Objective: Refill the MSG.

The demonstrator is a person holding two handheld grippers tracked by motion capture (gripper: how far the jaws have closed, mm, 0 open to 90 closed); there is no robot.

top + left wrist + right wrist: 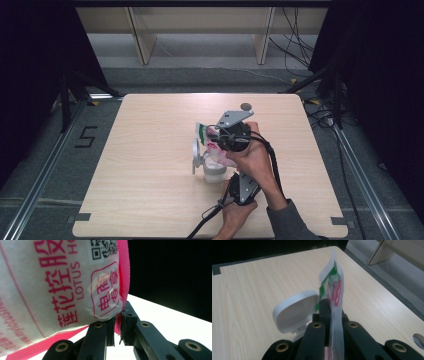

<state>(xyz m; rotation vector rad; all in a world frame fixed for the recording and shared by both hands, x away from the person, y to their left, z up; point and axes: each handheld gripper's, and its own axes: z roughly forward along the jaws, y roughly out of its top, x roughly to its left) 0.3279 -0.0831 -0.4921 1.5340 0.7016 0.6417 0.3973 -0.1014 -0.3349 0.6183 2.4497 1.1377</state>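
A white plastic bag [209,142] with pink print and a green top hangs over the middle of the table; in the left gripper view the bag [50,285] shows large pink lettering. My right gripper [217,140] is shut on its upper part, and in the right gripper view the jaws [331,313] pinch the thin bag [333,282] edge-on. My left gripper [229,172] comes in from below and is shut [117,325] on the bag's pink seam at a lower corner. Beneath the bag stands a white container [214,174] with its hinged lid [195,156] [294,311] flipped open to the left.
The light wooden table [150,200] has bare room to the left, right and front of the hands. A small grey disc [245,106] [419,340] lies near the far edge. Beyond the table are wooden shelf legs [142,45] and floor cables [300,45].
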